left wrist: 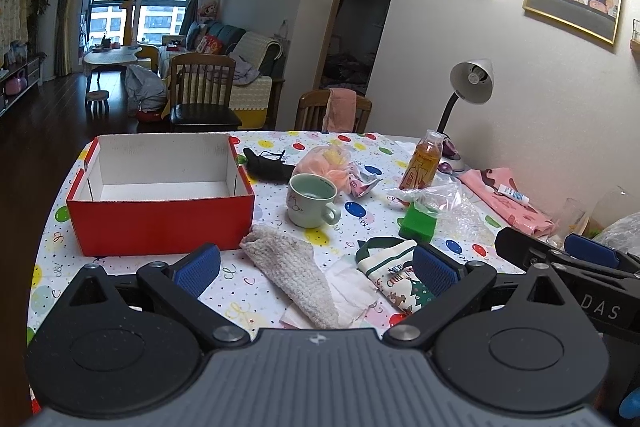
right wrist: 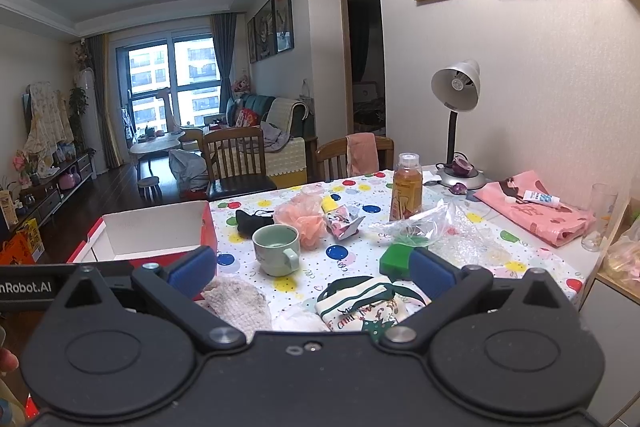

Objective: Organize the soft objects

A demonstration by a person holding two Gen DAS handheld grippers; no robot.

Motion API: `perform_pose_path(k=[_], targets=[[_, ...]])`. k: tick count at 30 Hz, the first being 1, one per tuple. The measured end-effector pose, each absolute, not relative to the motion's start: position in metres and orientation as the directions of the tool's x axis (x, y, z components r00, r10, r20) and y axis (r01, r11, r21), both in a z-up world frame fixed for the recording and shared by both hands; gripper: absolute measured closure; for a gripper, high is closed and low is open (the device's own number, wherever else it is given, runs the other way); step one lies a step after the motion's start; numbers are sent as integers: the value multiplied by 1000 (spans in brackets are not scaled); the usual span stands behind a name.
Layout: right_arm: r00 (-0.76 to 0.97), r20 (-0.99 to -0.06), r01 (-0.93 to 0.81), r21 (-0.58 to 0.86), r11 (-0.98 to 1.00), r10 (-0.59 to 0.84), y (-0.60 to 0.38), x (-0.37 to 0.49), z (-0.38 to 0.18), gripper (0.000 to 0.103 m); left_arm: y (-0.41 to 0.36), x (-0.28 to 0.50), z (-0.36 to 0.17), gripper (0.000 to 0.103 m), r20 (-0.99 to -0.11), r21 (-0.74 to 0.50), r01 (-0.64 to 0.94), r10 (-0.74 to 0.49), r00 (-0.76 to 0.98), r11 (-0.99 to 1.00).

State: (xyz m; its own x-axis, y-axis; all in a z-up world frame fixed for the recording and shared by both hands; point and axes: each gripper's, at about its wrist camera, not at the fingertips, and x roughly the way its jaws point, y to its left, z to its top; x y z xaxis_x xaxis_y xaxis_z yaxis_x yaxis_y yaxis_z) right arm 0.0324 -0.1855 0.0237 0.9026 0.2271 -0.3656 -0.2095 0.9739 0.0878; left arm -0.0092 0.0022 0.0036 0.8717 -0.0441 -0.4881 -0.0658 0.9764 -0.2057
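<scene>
A red cardboard box (left wrist: 160,223) with a white empty inside stands at the table's left; it also shows in the right wrist view (right wrist: 156,231). A fuzzy grey-white sock (left wrist: 292,275) (right wrist: 238,301) lies just in front of my open left gripper (left wrist: 316,269). A white and green Christmas sock (left wrist: 394,273) (right wrist: 360,303) lies next to it, in front of my open right gripper (right wrist: 312,271). A pink bath pouf (left wrist: 326,163) (right wrist: 306,217), a black cloth (left wrist: 264,163) (right wrist: 252,221) and a pink folded cloth (left wrist: 506,199) (right wrist: 536,211) lie farther back.
A pale green mug (left wrist: 314,201) (right wrist: 278,249), an orange drink bottle (left wrist: 422,161) (right wrist: 406,189), a green block (left wrist: 418,223) (right wrist: 394,261), crumpled clear plastic (left wrist: 448,203), a tissue (left wrist: 348,291), a desk lamp (right wrist: 456,115) and a glass (right wrist: 598,223) are on the balloon-print tablecloth. Chairs stand behind the table.
</scene>
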Motion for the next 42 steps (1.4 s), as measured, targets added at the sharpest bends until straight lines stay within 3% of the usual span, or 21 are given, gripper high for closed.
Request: perform_pose_path(k=[30, 42], targets=[[899, -384, -190, 93, 977, 211, -178, 36, 20, 2, 14, -5, 3, 0, -461, -210, -8, -92, 883, 978], [869, -433, -249, 35, 968, 239, -191, 57, 2, 4, 2, 27, -14, 0, -531, -190, -5, -98, 842, 982]])
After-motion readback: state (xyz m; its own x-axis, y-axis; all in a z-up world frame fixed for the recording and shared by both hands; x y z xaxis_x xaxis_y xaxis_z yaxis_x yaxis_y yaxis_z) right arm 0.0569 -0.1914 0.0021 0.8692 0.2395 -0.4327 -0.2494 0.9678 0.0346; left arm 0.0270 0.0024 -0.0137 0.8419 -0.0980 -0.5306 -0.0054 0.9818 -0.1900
